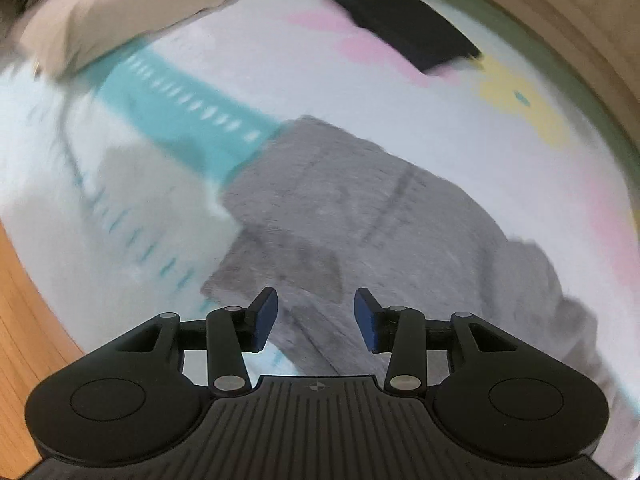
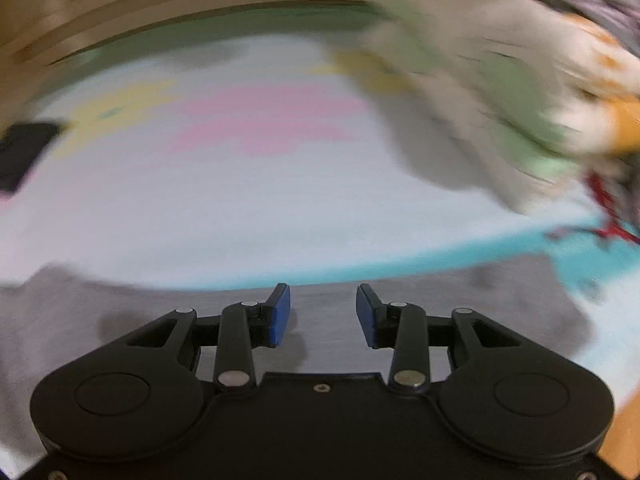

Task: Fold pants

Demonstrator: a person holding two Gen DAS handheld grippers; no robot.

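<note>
Grey pants point(image 1: 360, 208) lie partly folded on a pale patterned sheet point(image 1: 240, 80). In the left wrist view my left gripper point(image 1: 316, 316) is open and empty, just above the near folded edge of the pants. In the right wrist view my right gripper point(image 2: 323, 312) is open and empty over the grey pants point(image 2: 120, 312), which stretch across the bottom of the view. Both views are blurred by motion.
A folded black garment point(image 1: 404, 28) lies at the far side of the sheet, also at the left edge of the right wrist view point(image 2: 24, 148). A heap of pale, green and orange cloth point(image 2: 500, 92) sits at the right. A wooden floor point(image 1: 24, 320) borders the sheet.
</note>
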